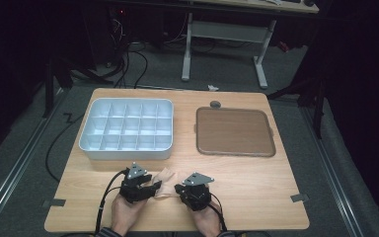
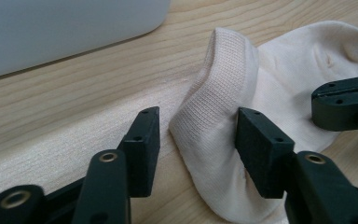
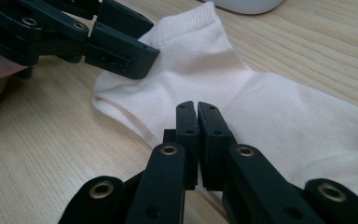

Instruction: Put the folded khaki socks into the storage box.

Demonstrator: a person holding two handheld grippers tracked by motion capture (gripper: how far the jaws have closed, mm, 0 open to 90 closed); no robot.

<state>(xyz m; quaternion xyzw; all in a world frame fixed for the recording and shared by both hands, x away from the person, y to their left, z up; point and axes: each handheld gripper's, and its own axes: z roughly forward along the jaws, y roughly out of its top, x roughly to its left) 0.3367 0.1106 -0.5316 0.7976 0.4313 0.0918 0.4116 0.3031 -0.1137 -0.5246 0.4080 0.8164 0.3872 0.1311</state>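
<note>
Lying flat on the table [image 1: 256, 177] near its front edge, the sock [image 1: 165, 178] sits between the two grippers, just in front of the bin [image 1: 126, 129]. Bare wood runs right of the sock to the table's right edge; the tray [image 1: 235, 131] sits well behind and right of the sock, beside the bin.

Left gripper [image 2: 198, 135]: jaws part open, straddling the raised ribbed cuff of the sock. Right pad looks against the cuff, left pad stands clear of it with wood showing in the gap; no grip yet.

Right gripper [image 3: 196, 109]: jaws closed together, tips low over the sock's near edge. Cannot tell whether any fabric is pinched between them.

High view gives the layout: both hands close together left of centre at the front edge, sock mostly hidden by the grippers. Left gripper view shows the cuff standing up off the wood, the bin wall just behind the sock, and the other gripper at the right. Right gripper view shows the sock's flat foot part stretching right.
</note>
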